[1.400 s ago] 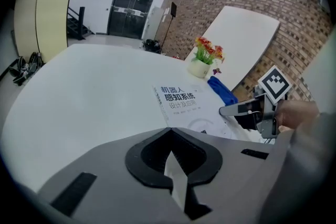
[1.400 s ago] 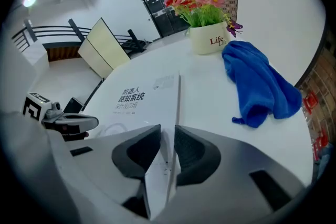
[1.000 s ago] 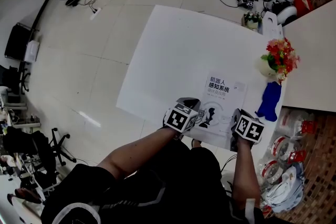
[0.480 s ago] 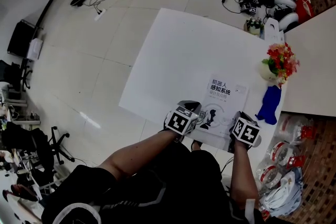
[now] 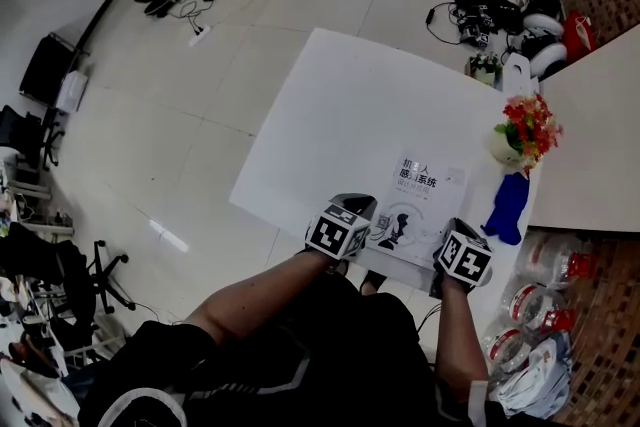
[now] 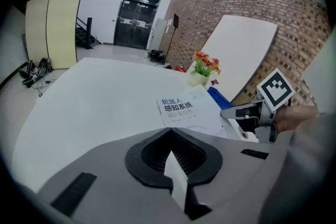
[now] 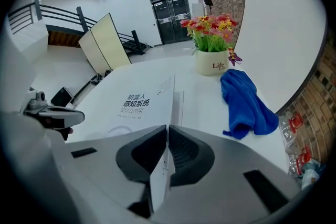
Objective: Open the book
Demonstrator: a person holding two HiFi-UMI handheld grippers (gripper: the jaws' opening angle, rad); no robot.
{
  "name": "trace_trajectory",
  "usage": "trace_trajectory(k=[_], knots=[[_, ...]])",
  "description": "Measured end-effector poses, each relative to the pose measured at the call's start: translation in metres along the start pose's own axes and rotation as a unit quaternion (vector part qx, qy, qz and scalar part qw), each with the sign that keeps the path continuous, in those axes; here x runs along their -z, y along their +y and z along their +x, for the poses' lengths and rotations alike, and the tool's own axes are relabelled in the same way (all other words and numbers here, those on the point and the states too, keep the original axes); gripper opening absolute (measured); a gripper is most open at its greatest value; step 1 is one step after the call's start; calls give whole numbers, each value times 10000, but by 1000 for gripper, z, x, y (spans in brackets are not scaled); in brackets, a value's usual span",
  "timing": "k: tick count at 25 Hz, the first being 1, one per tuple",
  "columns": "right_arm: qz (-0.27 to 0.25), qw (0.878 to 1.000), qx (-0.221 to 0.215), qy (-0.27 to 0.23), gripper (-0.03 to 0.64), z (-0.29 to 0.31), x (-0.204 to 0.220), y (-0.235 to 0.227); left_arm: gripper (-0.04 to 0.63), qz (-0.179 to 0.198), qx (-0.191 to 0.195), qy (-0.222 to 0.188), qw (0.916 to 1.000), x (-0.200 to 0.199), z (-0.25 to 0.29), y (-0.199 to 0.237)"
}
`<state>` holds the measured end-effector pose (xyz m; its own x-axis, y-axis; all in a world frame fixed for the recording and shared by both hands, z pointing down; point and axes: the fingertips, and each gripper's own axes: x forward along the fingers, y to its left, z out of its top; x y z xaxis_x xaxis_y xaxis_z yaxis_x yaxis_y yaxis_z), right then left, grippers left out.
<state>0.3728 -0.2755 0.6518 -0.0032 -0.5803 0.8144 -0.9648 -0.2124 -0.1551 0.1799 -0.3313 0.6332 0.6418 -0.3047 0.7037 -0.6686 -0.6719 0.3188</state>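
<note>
White desk (image 5: 350, 105), seen steeply from above. Book (image 5: 420, 200) lies flat by the near edge, toward the near right corner, cover up, dark print on white.

Left gripper (image 5: 355, 220) sits at the book's near left corner. Its own view shows the 2 jaws closed on a thin white edge (image 6: 176, 186), apparently that corner of the book (image 6: 184, 110); which layer it is cannot be made out.

Right gripper (image 5: 450, 250) sits at the book's near right corner, on the near edge of the desk. In its own view the right gripper (image 7: 167, 134) has both jaws pressed together on the cover's right edge. The cover (image 7: 139, 105) runs away from the jaws as a sheet, with a strip of lower pages (image 7: 178, 107) showing just to its right.

Flower pot (image 5: 522, 127) stands at the right edge, beyond the book. Blue cloth (image 5: 506, 207) lies crumpled between pot and near right corner, just beside the book, not touching it.
</note>
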Motion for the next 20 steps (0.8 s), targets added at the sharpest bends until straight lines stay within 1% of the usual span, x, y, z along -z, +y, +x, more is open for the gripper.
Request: trace_trajectory(k=[4, 7, 10, 14, 17, 20], knots=[[-85, 9998, 138, 109, 15, 6, 5, -5, -5, -44, -95, -59, 9999, 3, -13, -2], [-86, 10000, 40, -21, 15, -3, -1, 1, -5, -62, -144, -106, 9998, 4, -23, -4], [106, 9992, -304, -231, 9, -19, -12, 13, -5, -113, -173, -255, 9995, -2, -33, -2], [341, 9958, -744, -405, 6, -40, -23, 35, -5, -182, -41, -468, 9987, -8, -47, -1], [630, 9889, -1234, -535, 5, -59, -37, 73, -5, -191, 194, -678, 9973, -16, -61, 8], [586, 9829, -1640, -603, 5, -71, -55, 126, -5, -197, 385, -946, 9946, -25, -80, 28]])
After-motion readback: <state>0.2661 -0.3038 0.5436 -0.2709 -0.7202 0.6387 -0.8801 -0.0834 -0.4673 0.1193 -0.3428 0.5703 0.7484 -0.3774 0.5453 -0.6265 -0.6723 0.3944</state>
